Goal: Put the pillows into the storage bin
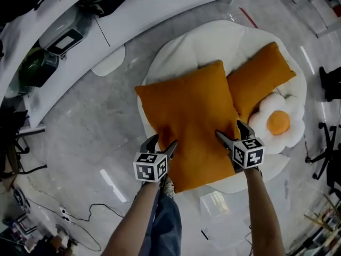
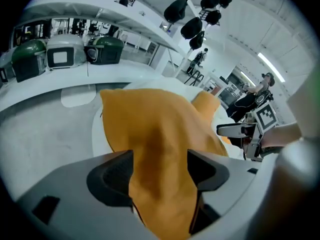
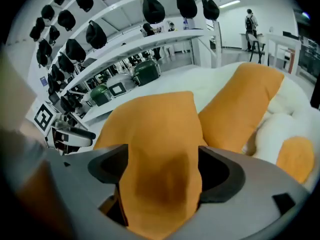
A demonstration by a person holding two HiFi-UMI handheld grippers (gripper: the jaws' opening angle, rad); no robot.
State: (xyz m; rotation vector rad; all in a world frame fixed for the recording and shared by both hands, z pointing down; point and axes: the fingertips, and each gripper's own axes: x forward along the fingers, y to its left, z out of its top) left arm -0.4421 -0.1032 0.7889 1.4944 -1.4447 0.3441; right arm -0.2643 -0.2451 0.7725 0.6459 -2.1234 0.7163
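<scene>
A large orange pillow (image 1: 189, 116) lies flat on a round white padded bin (image 1: 181, 47). Behind it to the right lies a second orange pillow (image 1: 261, 79), with a fried-egg-shaped pillow (image 1: 277, 124) beside it. My left gripper (image 1: 161, 143) stands at the big pillow's near left corner and my right gripper (image 1: 232, 130) at its near right edge. Both have their jaws spread wide. In the left gripper view the orange fabric (image 2: 150, 134) bulges up between the jaws of the left gripper (image 2: 160, 171). The right gripper view shows the same at the right gripper (image 3: 162, 171), with no squeeze that I can see.
A curved white counter (image 1: 133, 15) with green machines (image 1: 34, 65) runs along the far left. Cables (image 1: 80, 217) trail on the grey floor at the near left. A clear plastic sheet (image 1: 216, 204) lies near my feet. Black chairs (image 1: 325, 143) stand at the right.
</scene>
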